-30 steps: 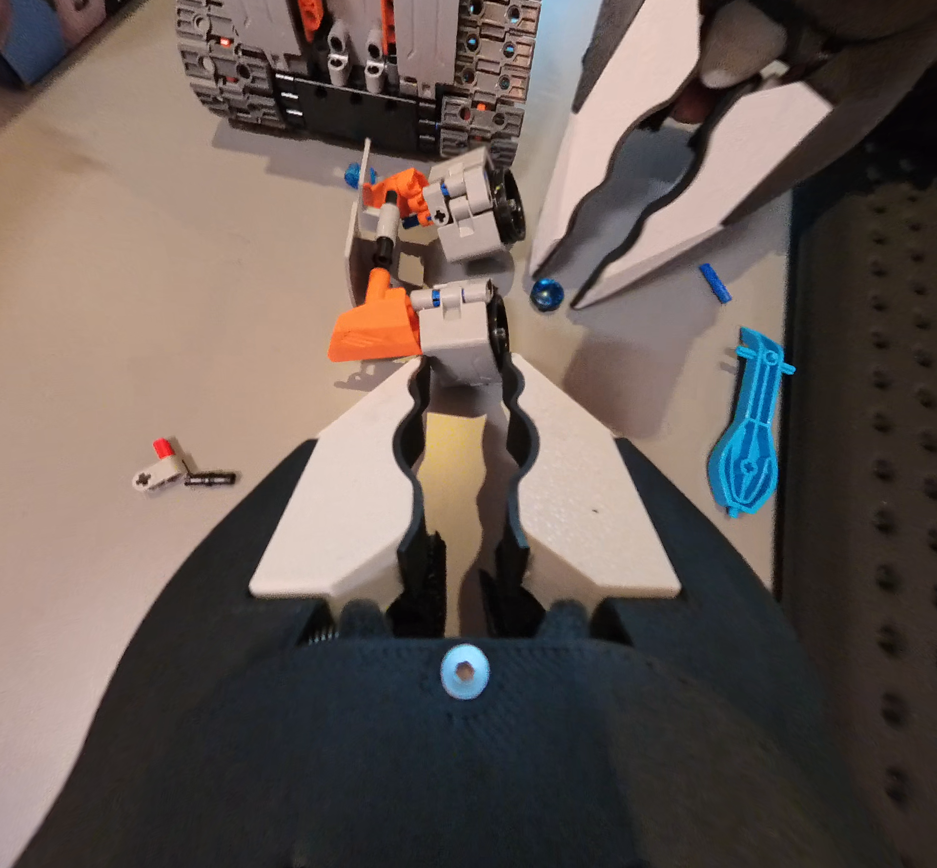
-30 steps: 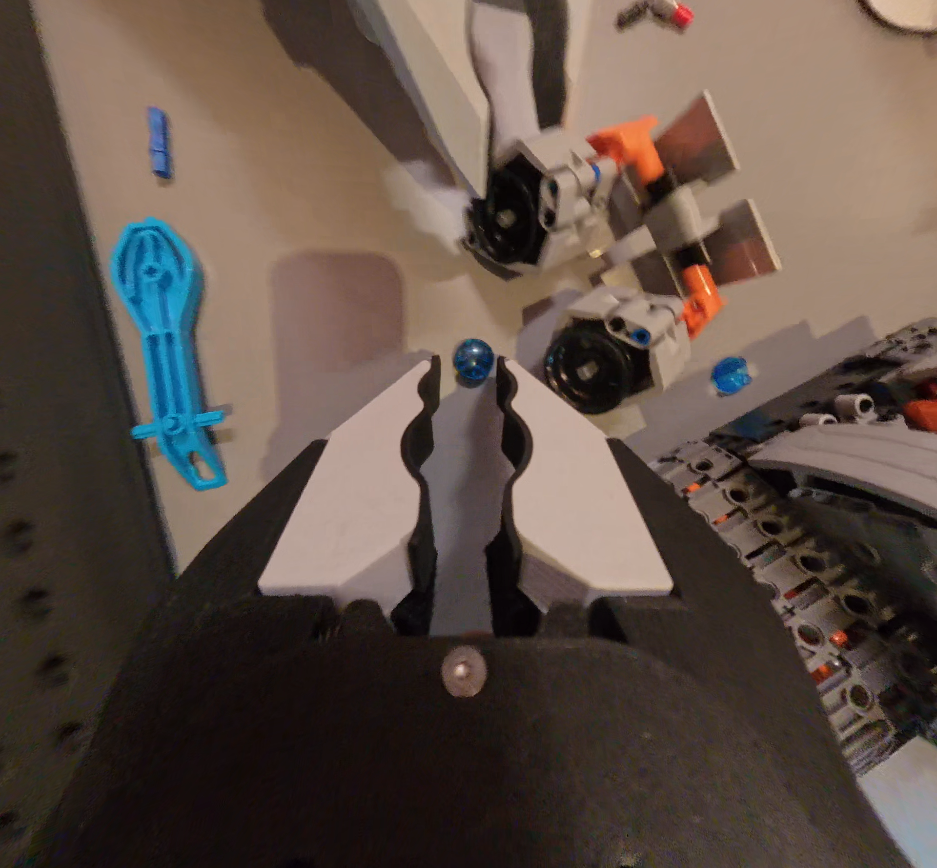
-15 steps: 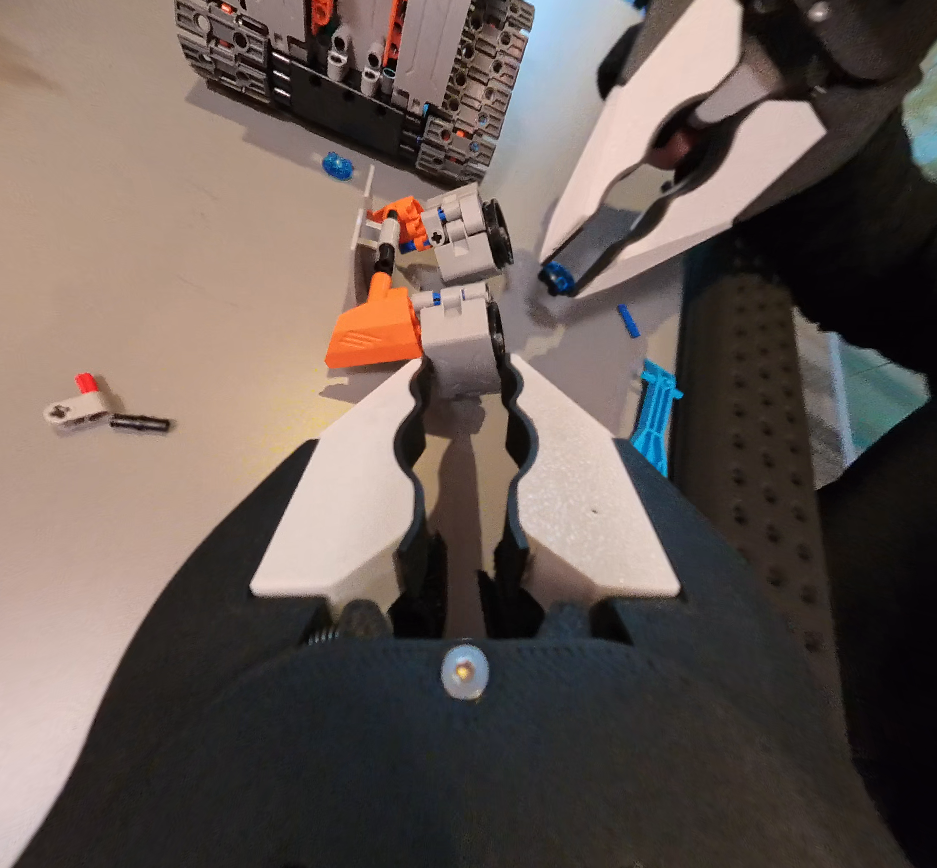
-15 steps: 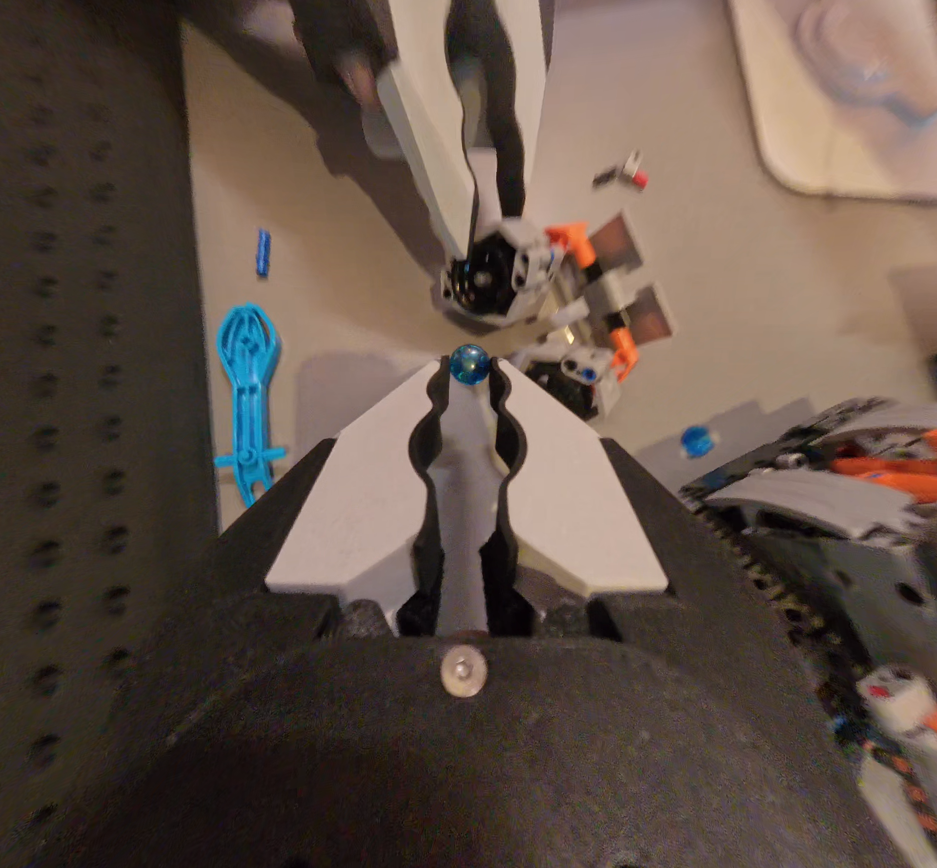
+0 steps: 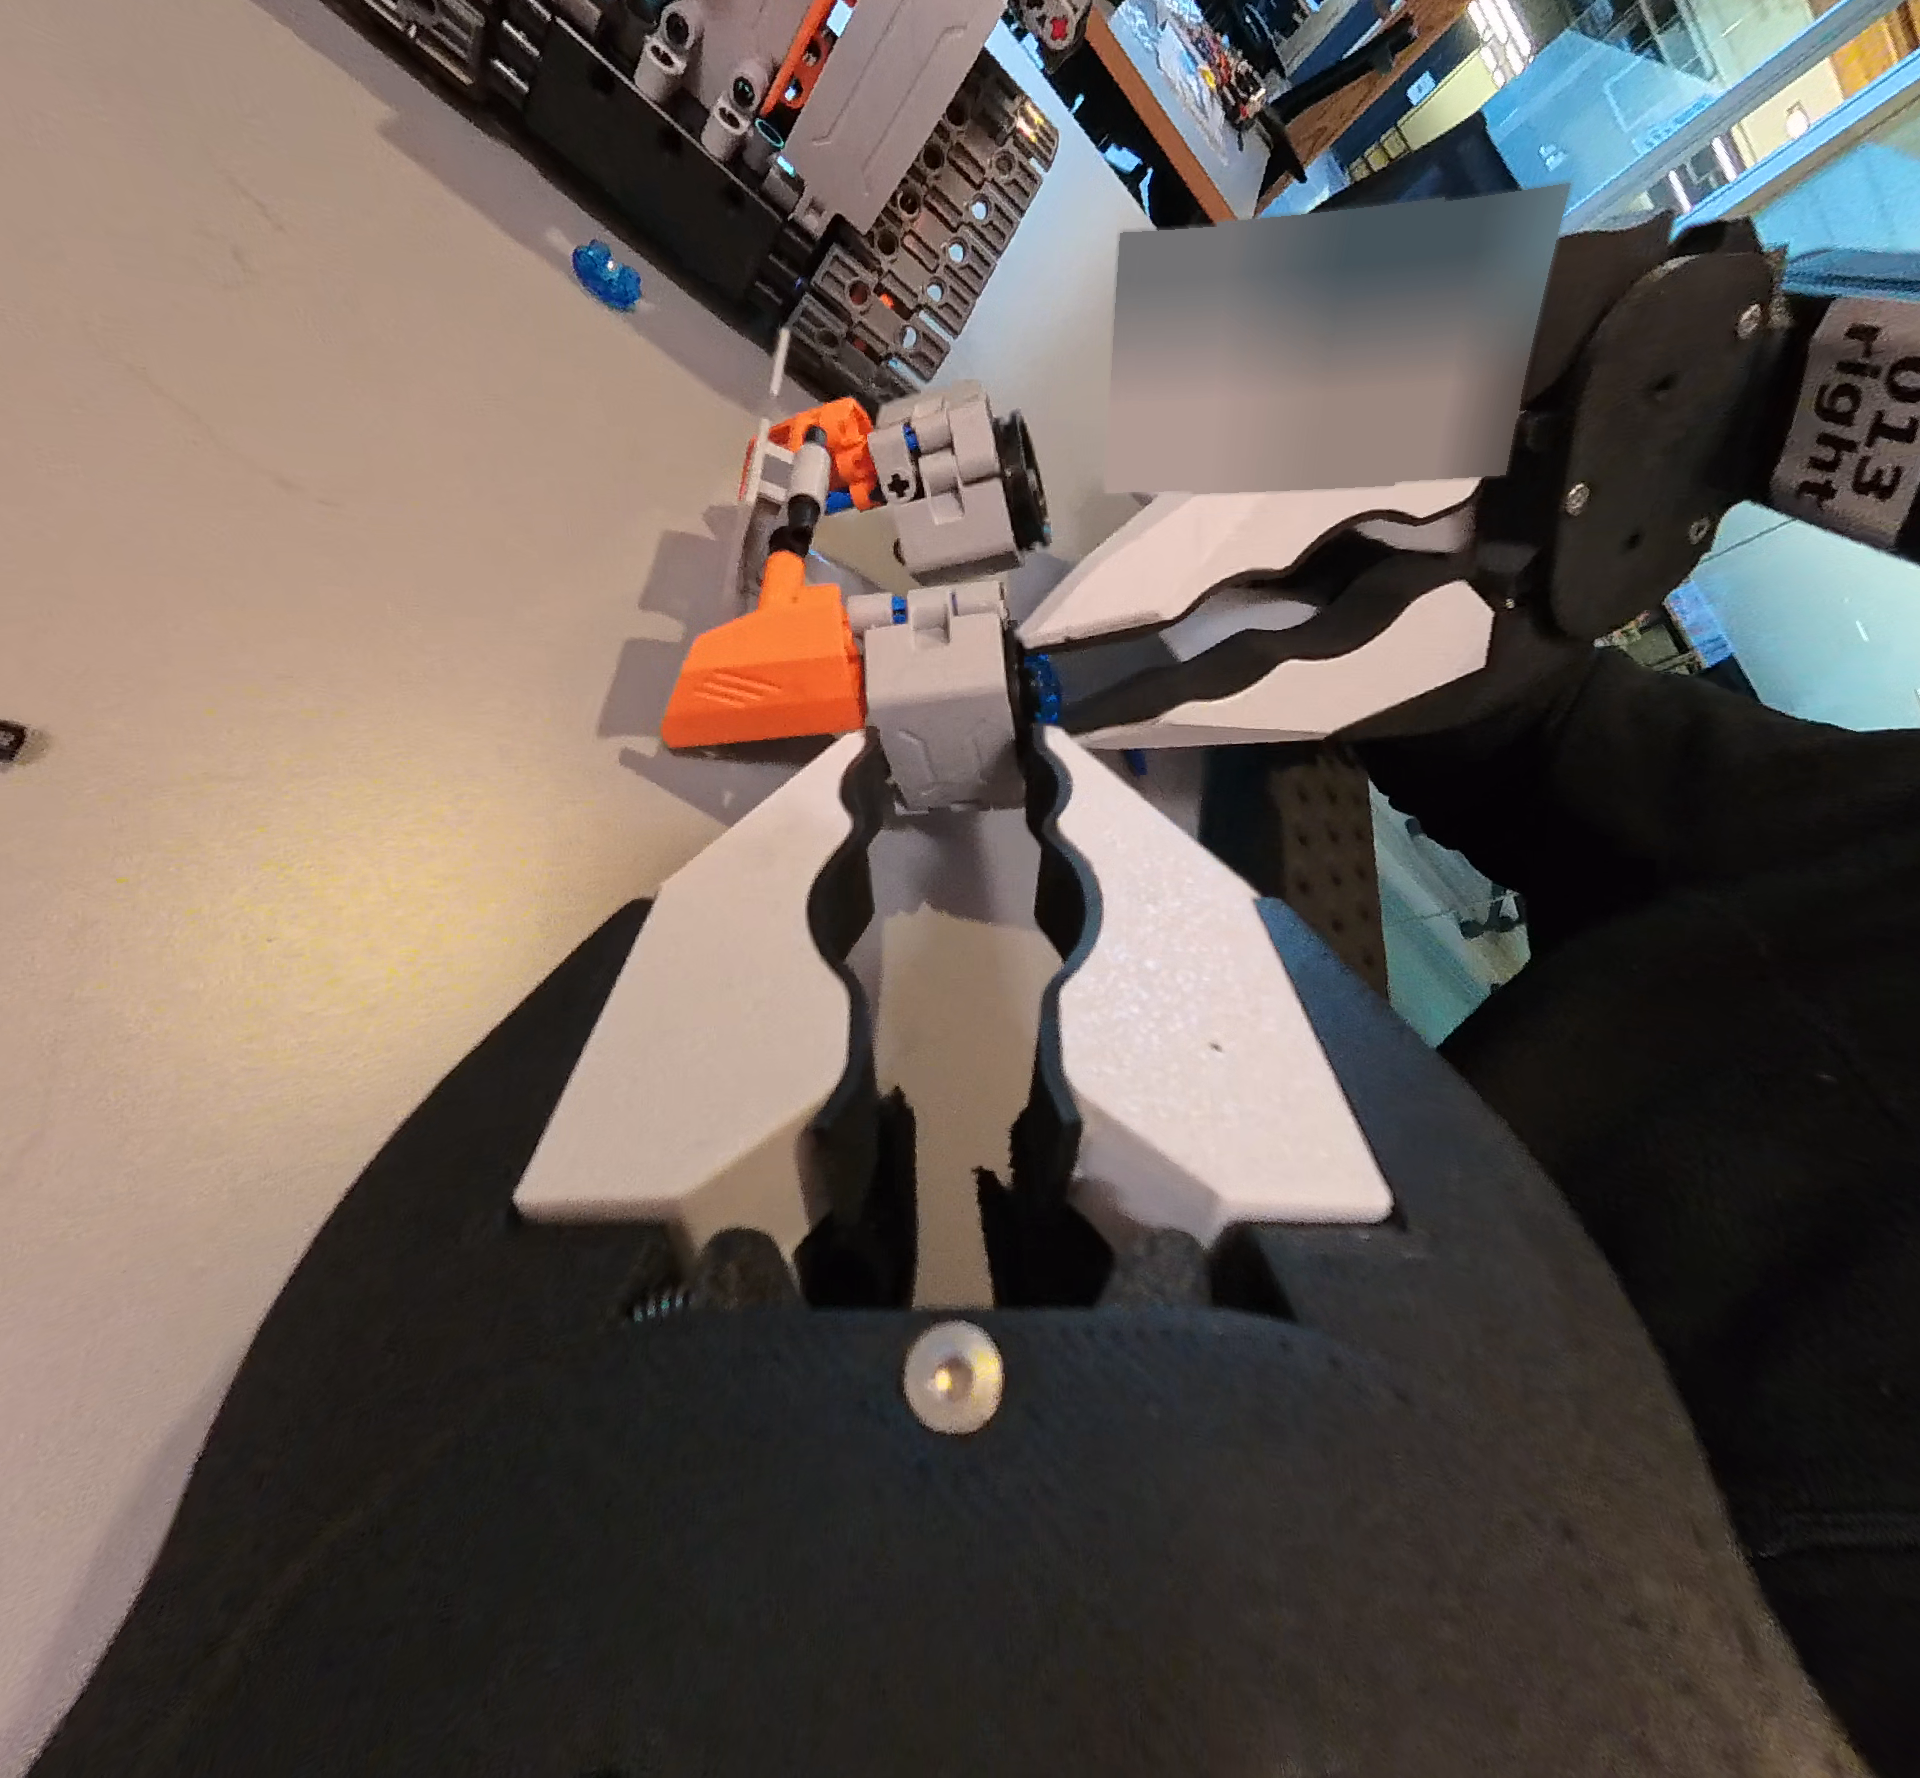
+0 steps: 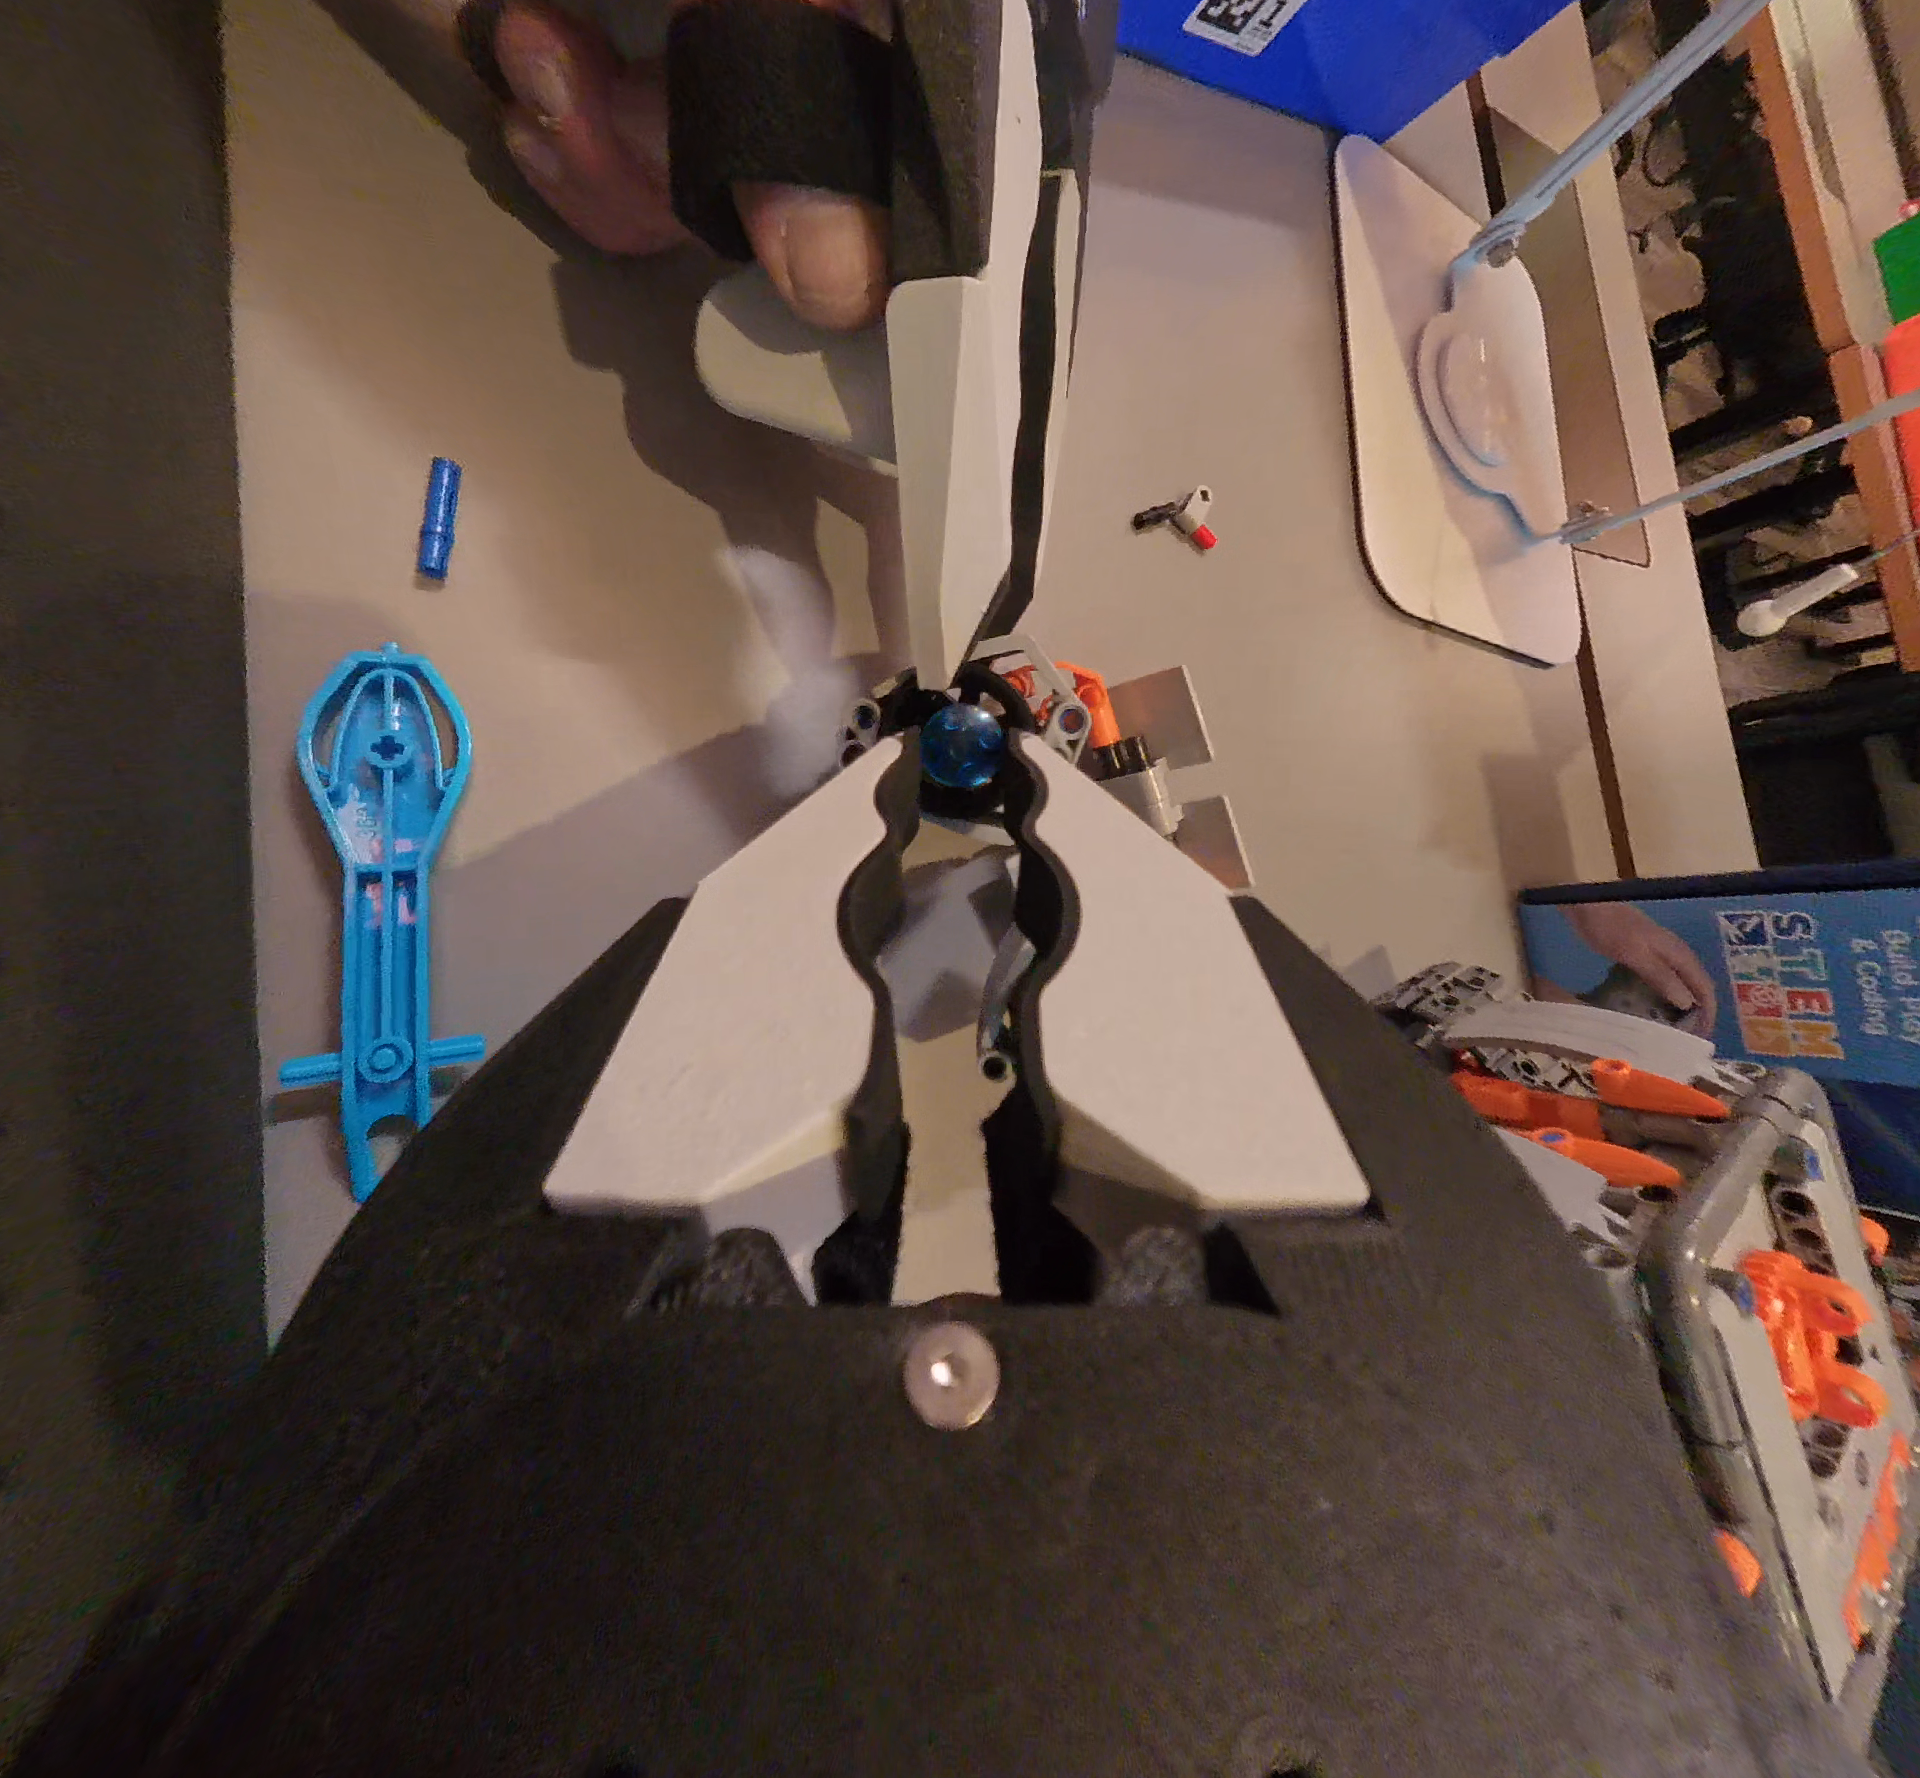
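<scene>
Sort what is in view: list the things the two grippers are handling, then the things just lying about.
In hand:
- left gripper, shut on the grey and orange brick assembly
- right gripper, shut on the blue round stud, held against the assembly's black hub

Lying about:
- light blue brick separator
- blue pin
- tracked brick vehicle
- small grey connector with red tip
- loose blue stud
</scene>
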{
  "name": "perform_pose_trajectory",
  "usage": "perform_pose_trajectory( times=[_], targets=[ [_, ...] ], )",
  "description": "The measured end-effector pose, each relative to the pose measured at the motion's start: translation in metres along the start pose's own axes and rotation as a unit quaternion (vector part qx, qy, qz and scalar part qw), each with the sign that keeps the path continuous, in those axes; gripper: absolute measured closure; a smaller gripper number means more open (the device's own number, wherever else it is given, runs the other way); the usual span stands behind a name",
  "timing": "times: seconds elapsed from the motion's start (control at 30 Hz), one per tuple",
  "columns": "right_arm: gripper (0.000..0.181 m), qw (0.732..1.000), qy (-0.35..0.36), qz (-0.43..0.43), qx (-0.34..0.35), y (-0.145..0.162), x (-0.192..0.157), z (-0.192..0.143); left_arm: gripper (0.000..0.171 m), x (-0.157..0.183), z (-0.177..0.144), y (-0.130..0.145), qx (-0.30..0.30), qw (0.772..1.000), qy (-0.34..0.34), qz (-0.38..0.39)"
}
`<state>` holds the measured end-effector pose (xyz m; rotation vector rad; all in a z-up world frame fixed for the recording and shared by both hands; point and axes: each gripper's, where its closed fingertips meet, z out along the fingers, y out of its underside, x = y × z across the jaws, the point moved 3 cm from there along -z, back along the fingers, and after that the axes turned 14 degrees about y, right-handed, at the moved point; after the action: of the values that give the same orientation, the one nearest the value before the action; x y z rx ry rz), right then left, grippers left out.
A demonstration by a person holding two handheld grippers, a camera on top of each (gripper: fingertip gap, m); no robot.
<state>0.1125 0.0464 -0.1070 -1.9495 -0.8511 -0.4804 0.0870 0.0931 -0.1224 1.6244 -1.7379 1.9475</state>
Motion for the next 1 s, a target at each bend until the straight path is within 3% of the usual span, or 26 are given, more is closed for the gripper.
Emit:
perform_pose_trajectory(
  times=[0.43,0.9,1.0],
  targets=[
    [0.169,1.0,0.001,-0.028,0.007,0.008,-0.005,0.004,0.148,-0.006,0.003,0.003,-0.006,1.0,-0.008,-0.019],
    [0.168,0.984,0.055,-0.155,0.067,0.017,-0.008,0.013,0.149,-0.015,0.002,0.002,-0.022,0.999,-0.009,-0.038],
    [0.169,0.985,0.056,-0.15,0.07,0.018,-0.007,0.014,0.149,-0.016,0.002,0.001,-0.023,0.999,-0.009,-0.036]
  ],
)
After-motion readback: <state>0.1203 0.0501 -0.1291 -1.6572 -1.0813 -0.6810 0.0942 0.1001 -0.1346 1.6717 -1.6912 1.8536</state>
